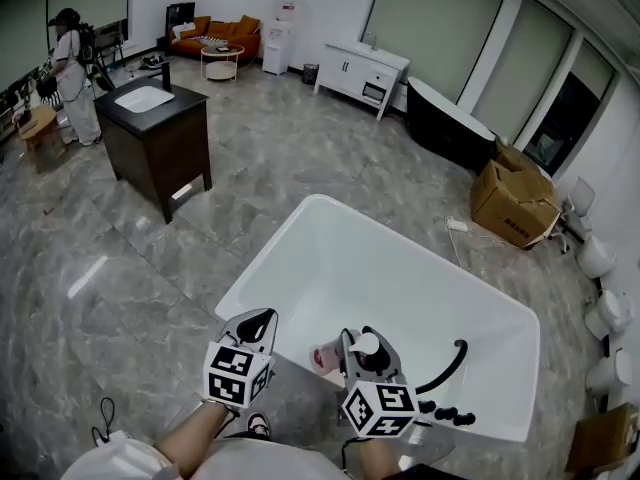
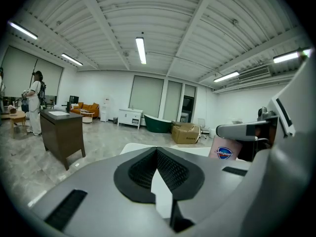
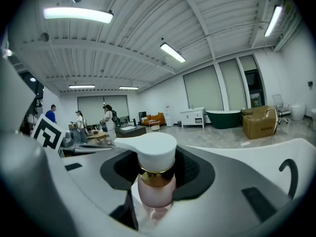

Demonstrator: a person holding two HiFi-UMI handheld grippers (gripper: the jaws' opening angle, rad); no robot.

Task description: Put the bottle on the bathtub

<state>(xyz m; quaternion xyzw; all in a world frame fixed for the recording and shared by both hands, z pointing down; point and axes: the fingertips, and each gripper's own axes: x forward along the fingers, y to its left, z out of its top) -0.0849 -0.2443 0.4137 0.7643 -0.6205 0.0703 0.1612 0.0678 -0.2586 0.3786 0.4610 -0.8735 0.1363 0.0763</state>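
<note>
White bathtub (image 1: 300,211) fills the head view's middle, with a black curved spout (image 1: 447,366) and knobs (image 1: 445,413) at its right end. Grey marble floor (image 1: 120,268) lies open all round. A dark sink cabinet (image 1: 160,138) and a cardboard box (image 1: 515,200) stand well apart. Right gripper (image 1: 368,353) holds the pink pump bottle (image 1: 326,356) over the tub's near rim; whether it touches can't be told. Left gripper (image 1: 262,318) hangs just beside it, left of the bottle and outside the rim.

Left gripper view: jaws closed together, nothing in them. The bottle's labelled body (image 2: 224,152) shows at right, apart.

Right gripper view: jaws clamped on the bottle's neck (image 3: 156,189), under the gold collar and white pump head. Tub rim (image 3: 256,149) runs just beyond.
</note>
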